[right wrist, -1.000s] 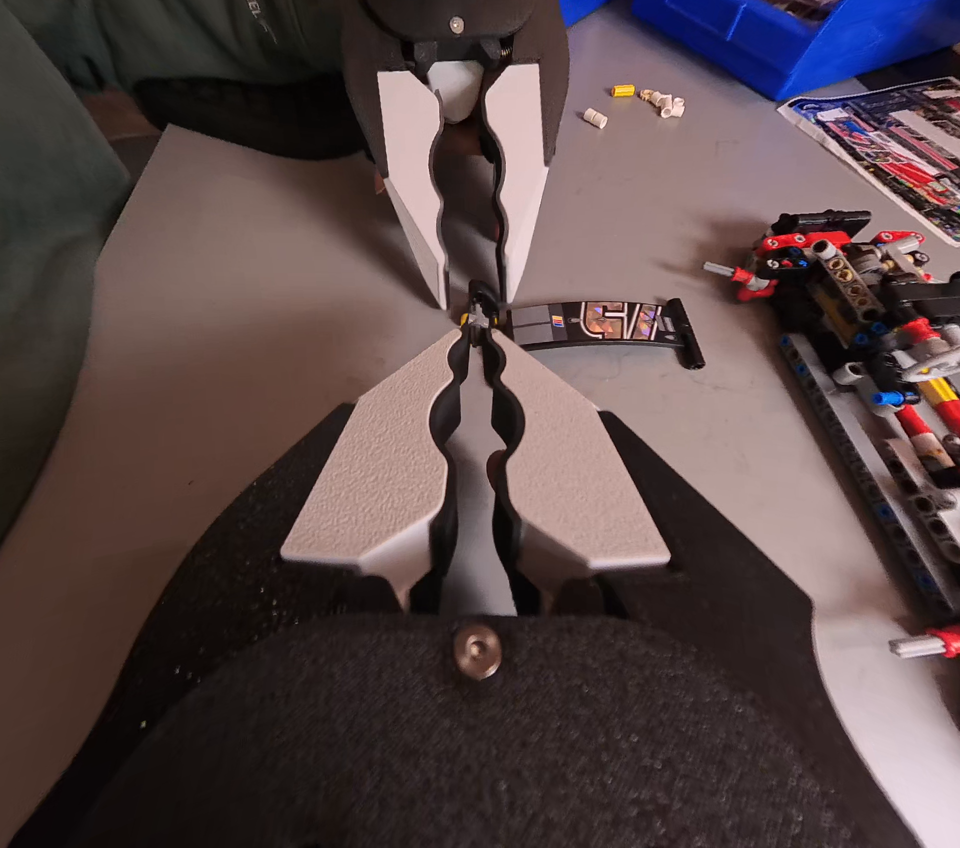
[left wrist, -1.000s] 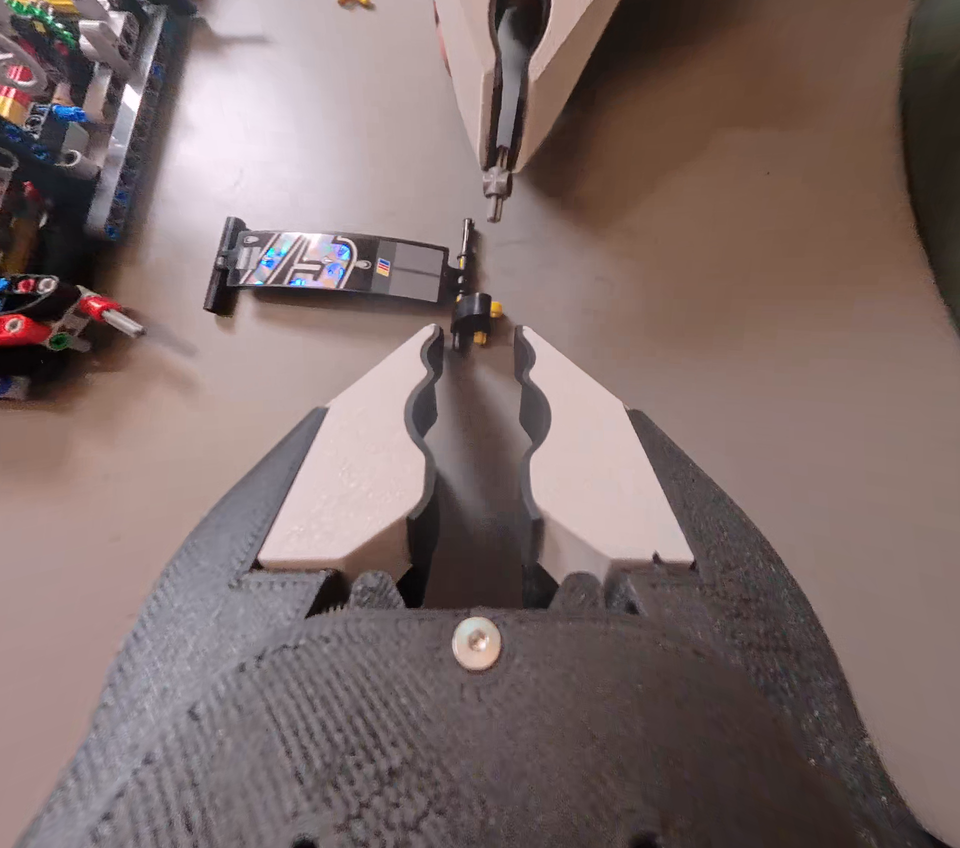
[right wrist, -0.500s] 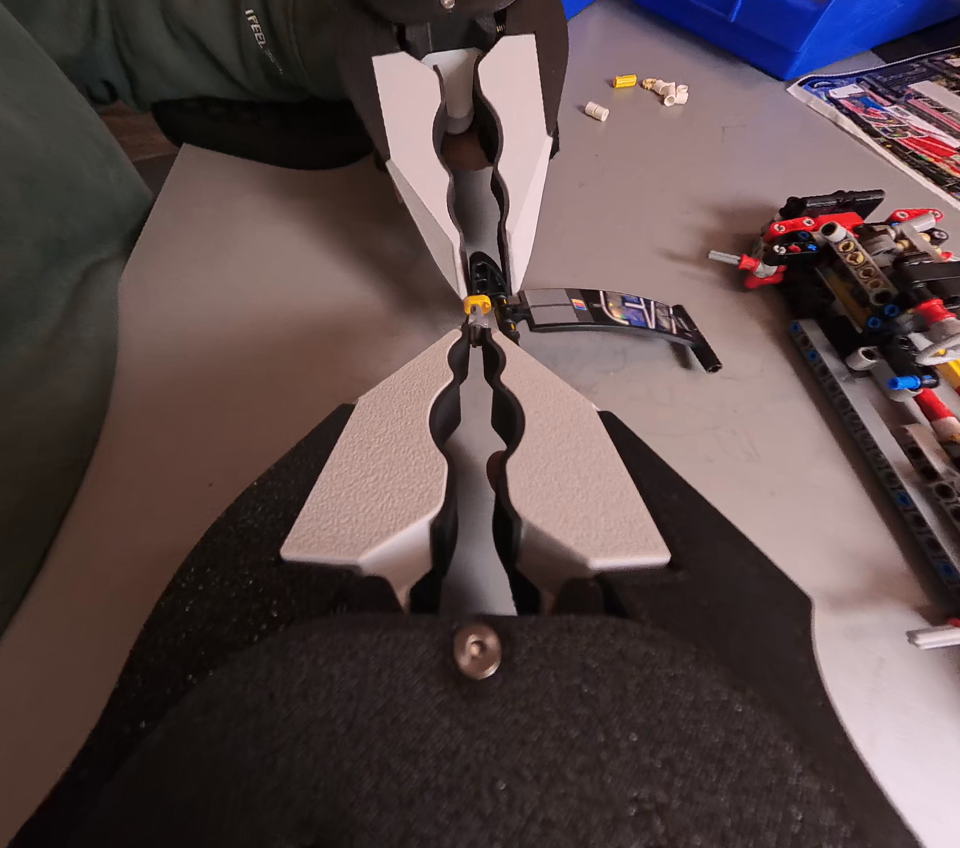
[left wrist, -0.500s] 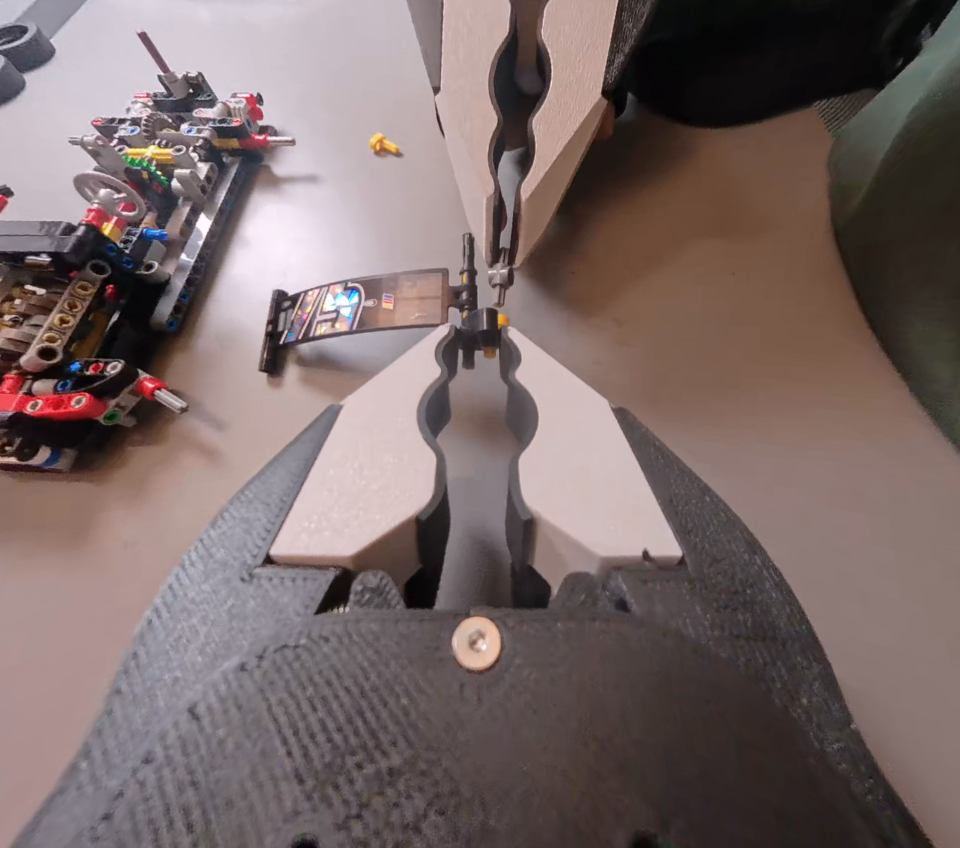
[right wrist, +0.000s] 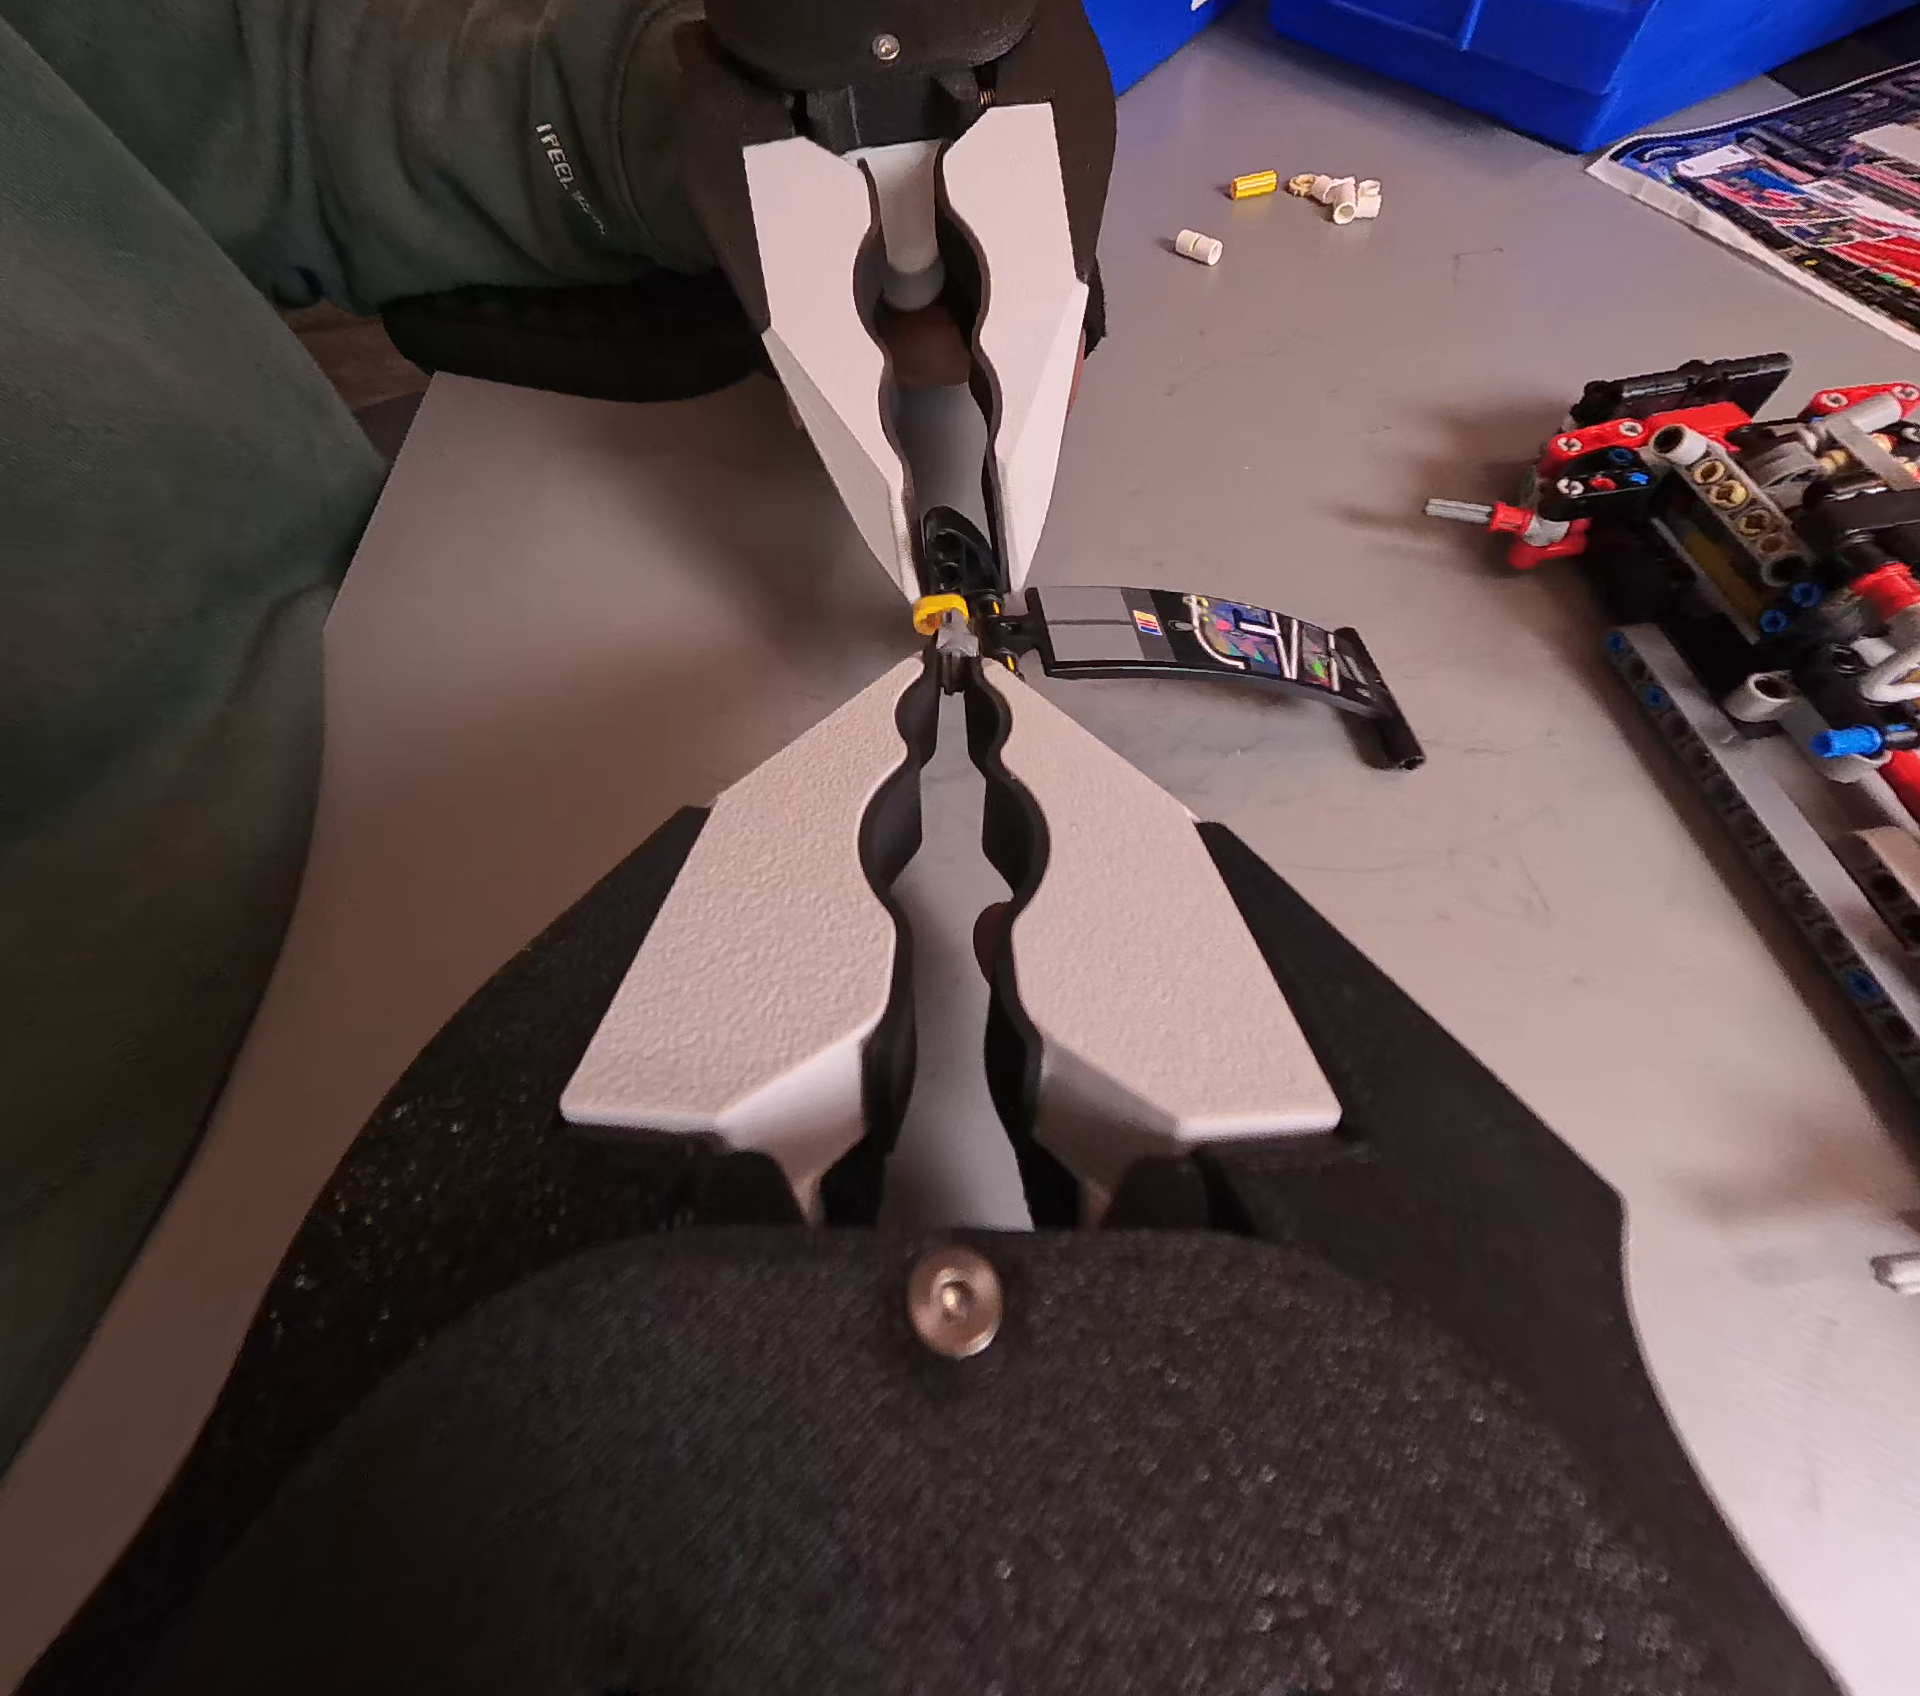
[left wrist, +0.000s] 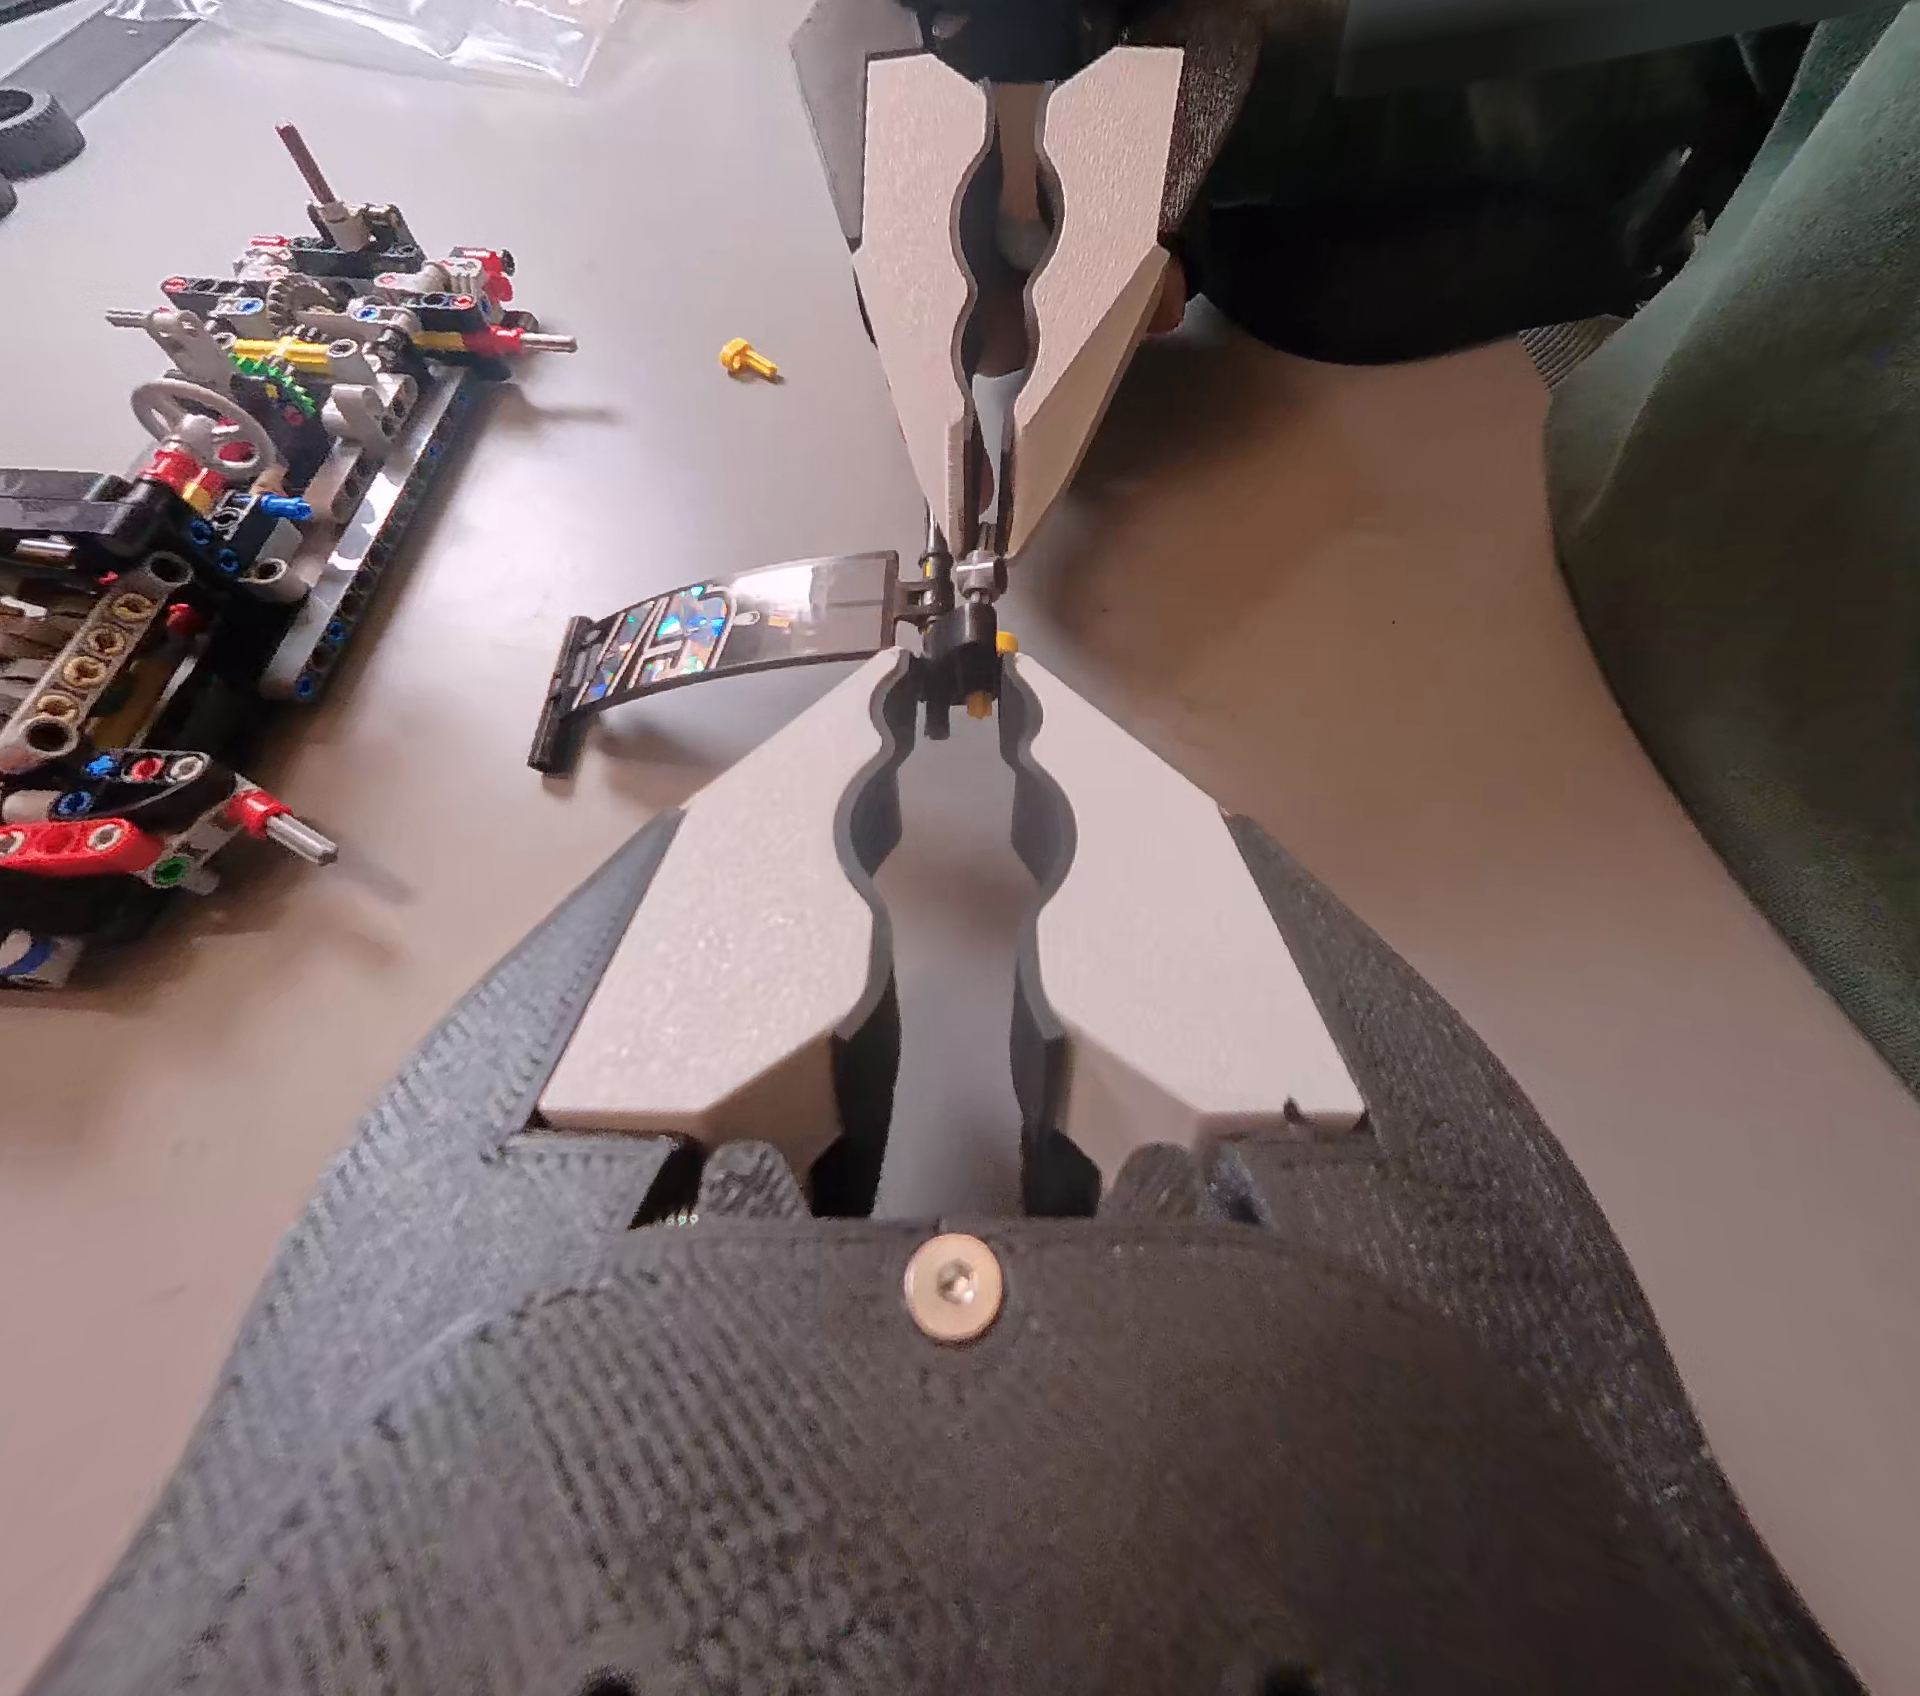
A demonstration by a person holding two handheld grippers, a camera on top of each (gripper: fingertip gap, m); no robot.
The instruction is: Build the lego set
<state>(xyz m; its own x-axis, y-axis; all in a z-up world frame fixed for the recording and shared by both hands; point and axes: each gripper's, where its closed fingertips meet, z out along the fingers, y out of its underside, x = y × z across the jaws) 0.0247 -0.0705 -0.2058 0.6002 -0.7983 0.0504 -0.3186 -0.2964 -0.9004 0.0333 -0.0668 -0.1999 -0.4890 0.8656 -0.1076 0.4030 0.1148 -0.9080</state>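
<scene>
Meeting tip to tip above the bench (left wrist: 1299, 607), the left claw (left wrist: 951, 685) pinches the black connector (left wrist: 961, 644) on the stickered panel (left wrist: 727, 623), and the right claw (right wrist: 954, 670) pinches a grey pin (right wrist: 956, 640) against it. Beside the panel, the chassis (left wrist: 260, 420) looks half-built; loose pins (right wrist: 1320, 192) remain.

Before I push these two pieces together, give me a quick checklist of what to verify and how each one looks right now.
1. Left gripper shut on the black connector: ok.
2. Right gripper shut on the grey pin: ok.
3. Pin tip meets the connector: ok, they touch.
4. Pin lined up with a hole: cannot tell, jaws hide it.
5. Curved stickered panel hangs clear of the chassis build: ok.
6. Loose yellow peg out of the way: ok.
</scene>
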